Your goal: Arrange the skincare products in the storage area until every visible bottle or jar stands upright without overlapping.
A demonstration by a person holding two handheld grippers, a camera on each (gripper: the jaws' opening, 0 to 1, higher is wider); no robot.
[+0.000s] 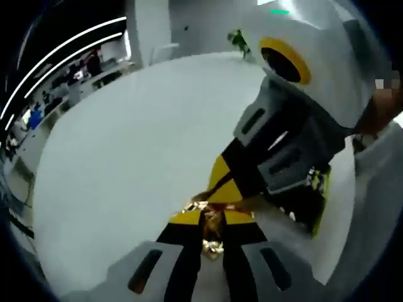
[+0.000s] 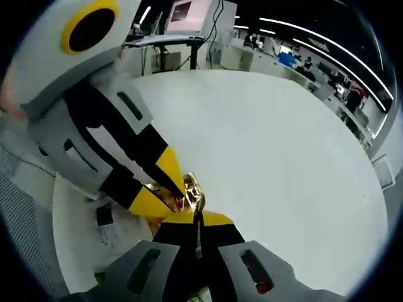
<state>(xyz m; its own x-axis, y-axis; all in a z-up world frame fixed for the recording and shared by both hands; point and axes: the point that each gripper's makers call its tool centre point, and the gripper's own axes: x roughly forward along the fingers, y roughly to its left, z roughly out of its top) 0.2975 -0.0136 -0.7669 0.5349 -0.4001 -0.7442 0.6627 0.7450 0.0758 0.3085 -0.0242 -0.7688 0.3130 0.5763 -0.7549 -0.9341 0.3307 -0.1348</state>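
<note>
A: Nearest first, left gripper view. What's between the jaws?

B: The left gripper (image 1: 213, 228) has its yellow tips nearly together on a small gold, shiny thing (image 1: 213, 242), prob. crinkled foil or a wrapper (too blurred to say if it's a jar lid or just packaging). The right gripper (image 1: 217, 189) comes in from the upper right, and its tips meet the same gold item from the far side.

A: And in the right gripper view?

B: Same story mirrored. The right gripper (image 2: 198, 217) is narrow, tips pinching the gold piece (image 2: 189, 192), and the left gripper (image 2: 170, 189) slants down from the upper left onto it. So both hold one item, tip to tip, just above the white table (image 2: 283, 157).

A: Which is nearer, which way does it lie?

B: Neither; it sits right at both sets of tips. Its long axis can't be told, it's too crumpled. A judgement: the next move turns on the two pulling opposite ways, or one letting go.

A: Further out?

B: A printed box or leaflet (image 2: 110, 229) lies beside the left gripper on the table edge. Beyond that, desks and a monitor (image 2: 182, 12).
</note>
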